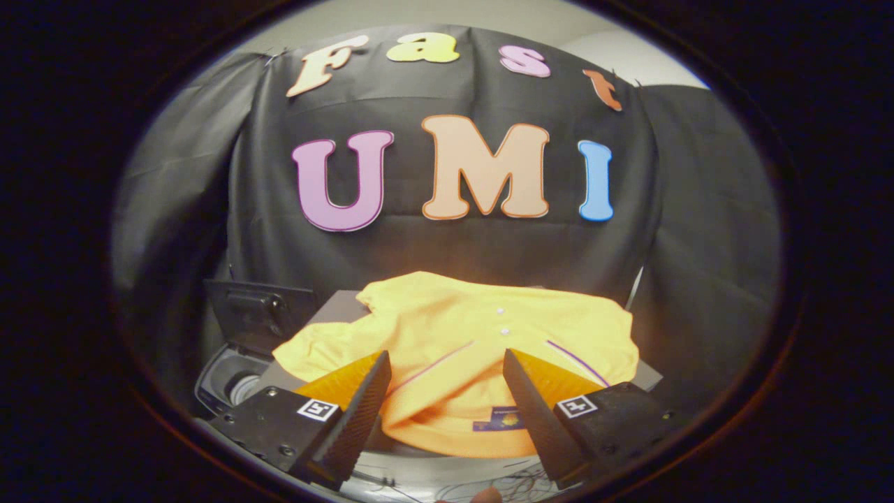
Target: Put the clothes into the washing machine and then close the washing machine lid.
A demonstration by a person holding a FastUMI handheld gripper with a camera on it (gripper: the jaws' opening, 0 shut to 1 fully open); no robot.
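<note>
With fingers spread apart over the yellow shirt [461,349] heaped on the table [649,377], the claw [447,384] looks ready to grab; next, clamp the cloth and carry it left to the open washing machine [230,384].

Shirt [461,349] lies on table [646,377], washing machine [230,381] left.

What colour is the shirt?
Orange-yellow shirt with thin purple stripes, seen in the gripper view between the open gripper.

Black cloth wall [447,258] drapes the booth's back and both sides, creased. Pale room wall [628,59] visible above it. Grey tabletop [335,307] below; dim, warm lighting.
</note>
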